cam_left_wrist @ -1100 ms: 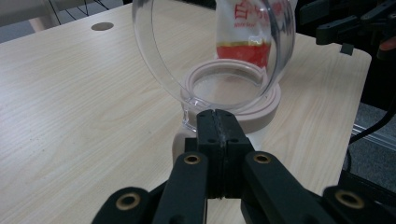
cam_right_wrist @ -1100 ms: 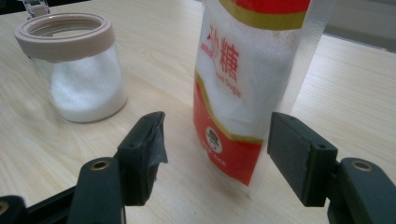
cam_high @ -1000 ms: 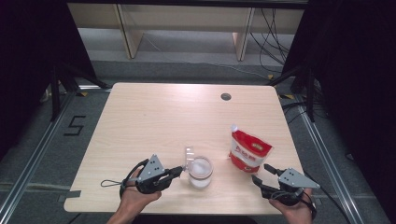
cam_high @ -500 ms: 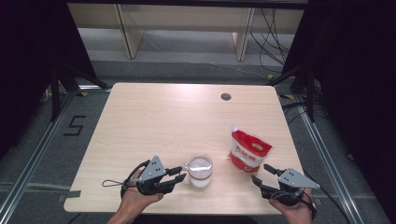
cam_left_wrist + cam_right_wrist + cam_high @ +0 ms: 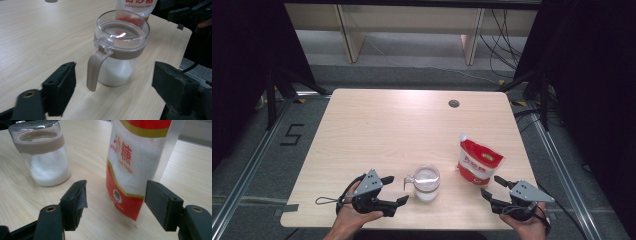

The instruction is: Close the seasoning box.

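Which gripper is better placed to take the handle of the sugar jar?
Left. The left gripper is open beside the sugar jar, and the jar's handle points toward its jaws. The right gripper faces the white sugar bag instead.

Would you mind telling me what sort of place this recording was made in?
Probably a lab or recording studio, not a kitchen: the bare wooden table stands between black curtains, with loose cables on the grey floor behind and a "5" marked on the floor.
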{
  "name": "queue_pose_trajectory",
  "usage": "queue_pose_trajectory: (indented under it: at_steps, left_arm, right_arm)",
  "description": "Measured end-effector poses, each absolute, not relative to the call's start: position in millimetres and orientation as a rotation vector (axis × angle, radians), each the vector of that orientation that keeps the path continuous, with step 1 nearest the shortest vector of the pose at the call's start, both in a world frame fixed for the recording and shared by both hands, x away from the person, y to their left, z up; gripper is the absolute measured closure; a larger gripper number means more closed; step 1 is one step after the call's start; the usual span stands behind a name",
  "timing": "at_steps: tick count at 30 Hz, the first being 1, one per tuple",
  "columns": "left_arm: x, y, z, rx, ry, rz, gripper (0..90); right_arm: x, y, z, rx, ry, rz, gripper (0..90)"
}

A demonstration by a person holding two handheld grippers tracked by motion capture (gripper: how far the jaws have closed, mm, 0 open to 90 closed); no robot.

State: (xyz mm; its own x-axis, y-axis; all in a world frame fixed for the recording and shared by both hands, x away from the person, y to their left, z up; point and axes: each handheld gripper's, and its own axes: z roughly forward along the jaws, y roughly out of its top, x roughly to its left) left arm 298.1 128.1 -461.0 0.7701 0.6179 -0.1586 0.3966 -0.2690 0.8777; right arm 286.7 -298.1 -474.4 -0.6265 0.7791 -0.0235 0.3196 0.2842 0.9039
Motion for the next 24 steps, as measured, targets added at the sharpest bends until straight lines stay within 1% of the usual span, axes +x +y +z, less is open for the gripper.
queue_pose_trajectory:
  at_steps: [3, 7, 9, 12, 13, 19, 22, 24]
  left_arm:
    - [296.4, 133.7, -465.3, 1.898, 0.790, 0.248, 16.0]
    - [293.7, 138.4, -469.3, 1.915, 0.797, 0.277, 16.0]
    - [292.2, 140.0, -471.1, 1.919, 0.805, 0.270, 16.1]
    - [291.4, 142.5, -473.8, 1.923, 0.805, 0.270, 16.0]
    - [290.7, 143.4, -474.4, 1.920, 0.815, 0.272, 16.0]
    - [289.1, 144.8, -480.7, 1.953, 0.808, 0.301, 16.1]
    - [289.5, 144.8, -483.3, 1.982, 0.800, 0.278, 16.0]
    - [289.2, 143.1, -486.0, 1.977, 0.803, 0.269, 16.0]
  right_arm:
    - [286.0, -296.9, -474.6, 0.993, 2.091, 1.319, 33.7]
    - [286.4, -297.2, -474.4, 0.977, 2.091, 1.322, 32.4]
    - [286.6, -297.1, -474.7, 0.957, 2.083, 1.341, 31.9]
    - [284.7, -295.2, -474.5, 1.001, 2.097, 1.350, 31.3]
    - [287.0, -296.4, -475.3, 0.955, 2.103, 1.337, 31.0]
    - [282.6, -293.6, -477.1, 1.013, 2.110, 1.344, 28.7]
    - [284.3, -295.8, -478.5, 0.946, 2.099, 1.354, 27.9]
    - [279.5, -293.8, -478.1, 1.026, 2.110, 1.360, 27.0]
